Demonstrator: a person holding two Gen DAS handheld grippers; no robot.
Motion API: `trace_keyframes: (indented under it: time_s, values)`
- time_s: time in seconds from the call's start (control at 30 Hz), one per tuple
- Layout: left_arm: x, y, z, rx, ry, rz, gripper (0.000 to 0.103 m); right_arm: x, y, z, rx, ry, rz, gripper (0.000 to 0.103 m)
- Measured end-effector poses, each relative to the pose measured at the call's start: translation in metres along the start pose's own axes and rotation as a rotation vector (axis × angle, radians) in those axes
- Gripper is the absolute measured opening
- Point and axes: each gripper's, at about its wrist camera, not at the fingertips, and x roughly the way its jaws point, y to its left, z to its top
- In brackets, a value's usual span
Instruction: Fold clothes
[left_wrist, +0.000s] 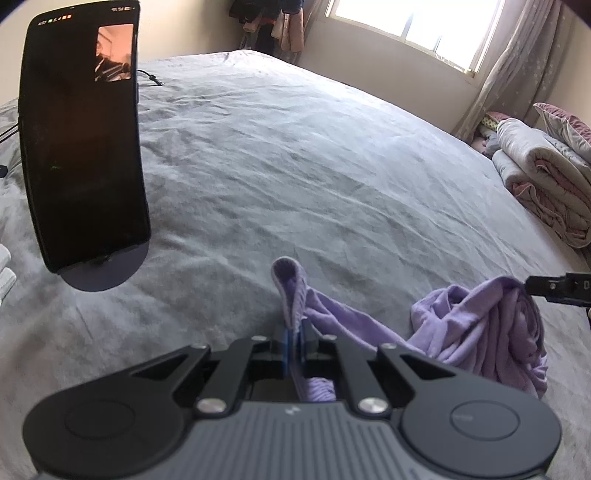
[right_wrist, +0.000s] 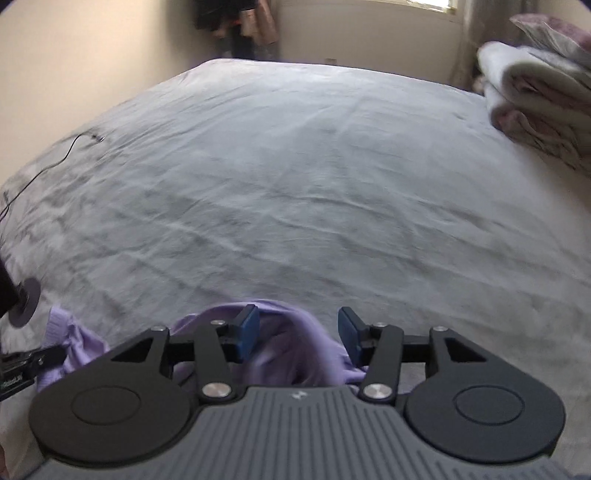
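left hand-held gripper (left_wrist: 294, 345) clamped; right hand-held gripper (right_wrist: 298, 334) spread.

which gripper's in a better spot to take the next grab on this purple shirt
Right. The right gripper is open, its jaws standing either side of a bunched fold of the purple shirt. The left gripper is already shut on a shirt edge.

Garment (left_wrist: 480, 332) on bed (left_wrist: 295, 166), phone (left_wrist: 81, 147) left.

Daylight enters through the window (left_wrist: 413, 22), which is overexposed to white. The grey bed sheet (left_wrist: 295, 155) is evenly lit, with soft shadows in its creases. The left wrist view is sharp. The right wrist view shows motion blur throughout. Both views show fisheye curvature and dark corner vignetting.
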Motion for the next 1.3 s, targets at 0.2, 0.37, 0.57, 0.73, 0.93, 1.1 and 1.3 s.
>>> trace_keyframes:
  time_s: [0.2, 0.37, 0.57, 0.73, 0.93, 1.1, 1.3]
  values:
    - [0.0, 0.0, 0.0, -0.009, 0.019, -0.013, 0.006, 0.012, -0.012, -0.019, 0.02, 0.039, 0.0, 0.052]
    - [0.0, -0.002, -0.003, 0.006, 0.025, -0.001, 0.006, 0.022, -0.022, -0.035, 0.035, 0.072, 0.001, 0.052]
    - [0.003, -0.004, -0.003, 0.023, 0.033, 0.01, 0.006, 0.025, -0.029, -0.049, 0.034, 0.087, 0.0, 0.011]
    - [0.004, -0.004, -0.001, 0.051, 0.031, 0.008, 0.006, 0.015, -0.038, -0.055, 0.04, 0.079, -0.043, 0.008]
    - [0.004, -0.003, -0.001, 0.041, 0.031, -0.006, 0.006, -0.014, -0.06, -0.073, 0.084, 0.072, -0.107, 0.007]
    - [-0.003, -0.007, -0.002, 0.047, 0.009, -0.029, 0.006, -0.051, -0.078, -0.096, 0.147, 0.072, -0.141, 0.007]
    - [-0.006, -0.015, -0.003, 0.059, -0.007, -0.069, 0.006, -0.094, -0.091, -0.126, 0.208, 0.072, -0.15, 0.007]
